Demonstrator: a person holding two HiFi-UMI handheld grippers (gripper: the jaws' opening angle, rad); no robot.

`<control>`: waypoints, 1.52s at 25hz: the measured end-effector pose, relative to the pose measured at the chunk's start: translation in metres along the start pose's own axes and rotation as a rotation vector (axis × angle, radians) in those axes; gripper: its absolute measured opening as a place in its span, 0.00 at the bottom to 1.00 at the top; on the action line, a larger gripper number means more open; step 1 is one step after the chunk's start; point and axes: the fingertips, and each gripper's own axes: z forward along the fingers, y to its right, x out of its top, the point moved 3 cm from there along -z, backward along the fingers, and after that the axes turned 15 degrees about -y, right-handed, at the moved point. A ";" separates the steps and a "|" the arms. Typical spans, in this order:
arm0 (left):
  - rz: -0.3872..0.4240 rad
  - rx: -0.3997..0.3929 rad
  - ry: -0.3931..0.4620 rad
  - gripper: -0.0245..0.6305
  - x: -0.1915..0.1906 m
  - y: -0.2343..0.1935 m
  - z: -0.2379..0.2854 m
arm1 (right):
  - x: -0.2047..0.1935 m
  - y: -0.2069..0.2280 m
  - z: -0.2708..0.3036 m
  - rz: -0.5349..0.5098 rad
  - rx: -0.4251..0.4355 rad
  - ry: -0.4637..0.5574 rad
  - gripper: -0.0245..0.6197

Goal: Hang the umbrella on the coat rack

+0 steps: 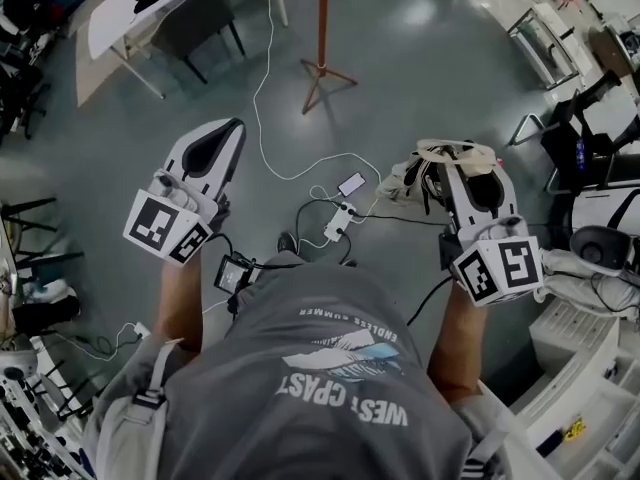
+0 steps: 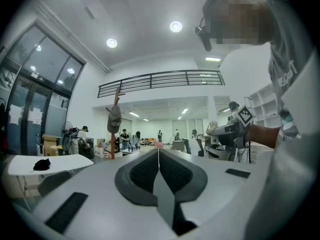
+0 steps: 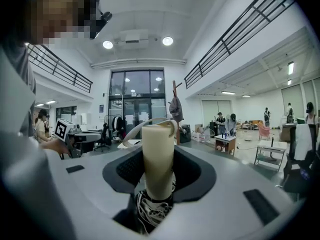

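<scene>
The wooden coat rack [image 1: 323, 28] stands on the grey floor ahead of me, its base spread out. A cap hangs on the coat rack [image 2: 114, 129] in the left gripper view; the coat rack [image 3: 175, 111] also shows behind the handle in the right gripper view. My right gripper [image 1: 455, 160] is shut on the folded umbrella [image 1: 425, 173], a cream bundle with dark print. Its cream handle [image 3: 158, 156] stands upright between the jaws of the right gripper [image 3: 158, 134], with a strap loop [image 3: 134, 130] at the top. My left gripper [image 1: 226, 136] is shut with nothing in it; the jaws of the left gripper [image 2: 158, 154] meet.
A white cable [image 1: 262, 98], a power strip [image 1: 338, 223] and a phone [image 1: 351, 184] lie on the floor between me and the rack. A white table [image 1: 120, 13] and dark chair [image 1: 197, 23] stand at the far left. Shelves and chairs [image 1: 585, 118] crowd the right.
</scene>
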 end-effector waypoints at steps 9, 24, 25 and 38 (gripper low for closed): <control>-0.008 -0.134 0.021 0.07 0.000 -0.044 0.011 | 0.026 -0.002 0.018 0.043 -0.147 0.015 0.30; -0.073 0.084 0.021 0.07 0.015 -0.021 0.069 | 0.045 0.090 0.056 -0.023 0.031 0.012 0.30; -0.075 0.101 0.021 0.07 0.017 -0.017 0.075 | 0.046 0.096 0.059 -0.031 0.050 0.009 0.30; -0.069 0.265 0.002 0.07 0.036 0.030 0.100 | 0.050 0.150 0.077 -0.083 0.218 0.007 0.30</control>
